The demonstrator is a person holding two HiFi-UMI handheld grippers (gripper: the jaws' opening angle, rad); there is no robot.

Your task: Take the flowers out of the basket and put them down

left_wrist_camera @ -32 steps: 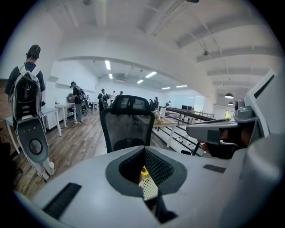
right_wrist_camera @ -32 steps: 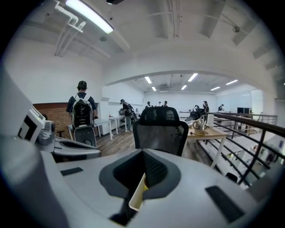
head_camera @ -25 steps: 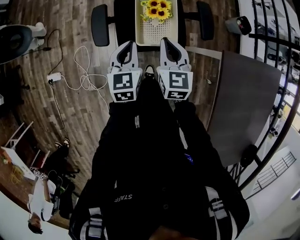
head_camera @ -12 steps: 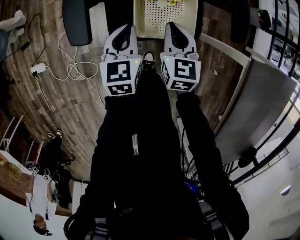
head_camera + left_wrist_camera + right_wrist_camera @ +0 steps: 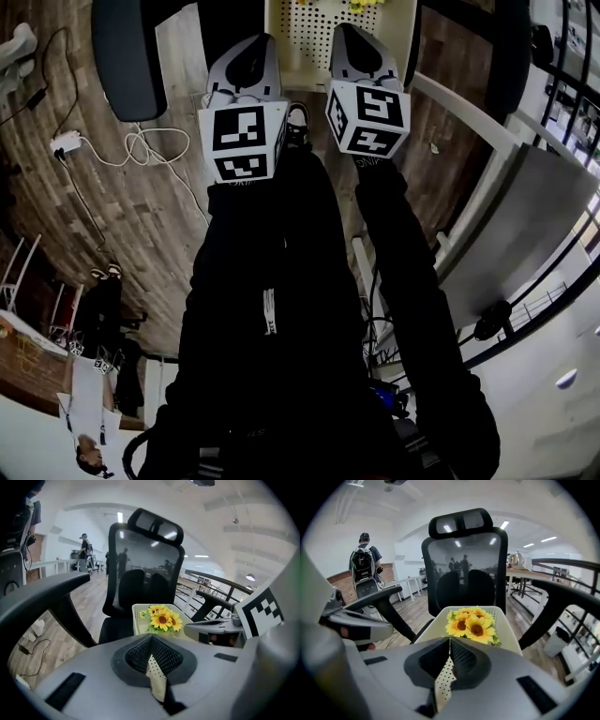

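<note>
- In the head view, the flowers [image 5: 362,5] are cut off by the top edge, so we see only a few yellow petals. The far end of the basket [image 5: 309,42] is also out of frame.
- In the same view, the wearer's dark clothing fills the centre. The two marker cubes cover the gripper bodies, so we cannot read the jaws there.
- The left gripper [image 5: 151,639] has its jaws pressed together at the tips and holds nothing. A sliver of perforated cream basket shows through the gap behind the tips.
- The right gripper [image 5: 450,641] is closed the same way and is also empty.
- In both gripper views, the gripper's own grey body hides the near end of the basket.
- The sunflowers sit upright inside the basket [image 5: 509,637], toward its far end and ahead of both grippers. Neither gripper touches them.
- No surface carries the basket. It rests on the seat of a black office chair [image 5: 464,564] with a mesh back.
- The floor [image 5: 112,216] is wood plank, and a white cable [image 5: 141,145] lies coiled on it.
- The room is an open office with white walls and strip lights. A person with a backpack [image 5: 364,566] stands well behind the chair.
</note>
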